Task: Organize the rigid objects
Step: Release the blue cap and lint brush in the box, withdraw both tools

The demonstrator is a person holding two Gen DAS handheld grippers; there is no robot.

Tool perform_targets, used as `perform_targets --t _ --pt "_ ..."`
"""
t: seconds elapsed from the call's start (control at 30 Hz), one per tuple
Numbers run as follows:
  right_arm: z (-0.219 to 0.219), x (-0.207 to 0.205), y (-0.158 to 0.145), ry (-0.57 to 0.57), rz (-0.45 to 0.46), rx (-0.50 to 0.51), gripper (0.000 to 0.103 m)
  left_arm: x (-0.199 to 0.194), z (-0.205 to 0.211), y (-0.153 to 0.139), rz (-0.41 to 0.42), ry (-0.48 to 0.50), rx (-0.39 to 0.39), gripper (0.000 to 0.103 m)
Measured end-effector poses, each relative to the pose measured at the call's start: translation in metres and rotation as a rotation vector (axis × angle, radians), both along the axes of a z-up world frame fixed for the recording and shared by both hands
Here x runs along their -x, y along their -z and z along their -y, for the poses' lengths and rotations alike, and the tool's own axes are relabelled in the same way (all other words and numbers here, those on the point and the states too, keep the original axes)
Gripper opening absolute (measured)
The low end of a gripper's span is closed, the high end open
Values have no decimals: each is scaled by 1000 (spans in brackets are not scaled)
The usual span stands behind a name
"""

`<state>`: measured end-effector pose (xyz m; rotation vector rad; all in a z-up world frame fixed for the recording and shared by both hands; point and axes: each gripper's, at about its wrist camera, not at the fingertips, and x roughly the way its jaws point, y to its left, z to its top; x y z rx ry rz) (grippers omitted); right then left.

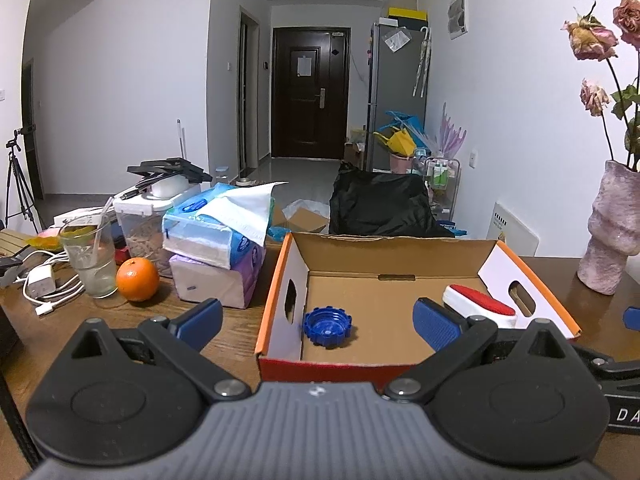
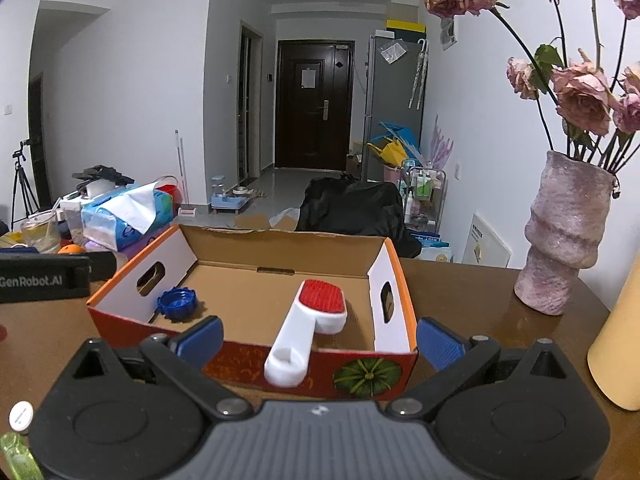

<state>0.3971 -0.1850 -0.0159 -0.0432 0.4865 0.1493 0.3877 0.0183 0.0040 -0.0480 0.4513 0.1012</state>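
An open cardboard box (image 1: 384,248) (image 2: 280,240) with an orange rim stands on the wooden table. A blue ridged cap (image 1: 328,326) (image 2: 178,304) lies in its left corner. A white brush with a red pad (image 1: 482,304) (image 2: 316,312) rests at the box's right side, its handle sticking out over the front wall in the right wrist view. My left gripper (image 1: 318,318) hangs open in front of the box with nothing between its fingers. My right gripper (image 2: 320,340) is open too, straddling the brush handle without touching it.
Left of the box are tissue packs (image 1: 218,240), an orange (image 1: 137,279), a glass with a straw (image 1: 90,256), a charger with cables (image 1: 42,282) and a food container (image 1: 140,220). A pink vase of dried roses (image 2: 568,232) stands right. A yellow object (image 2: 620,344) is at far right.
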Motion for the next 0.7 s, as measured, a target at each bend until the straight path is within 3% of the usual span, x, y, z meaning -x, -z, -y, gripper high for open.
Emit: perform_targets --t 0.7 --pt "-4 78 2 -14 -2 -6 103 83 -6 -3 14 5 2 103"
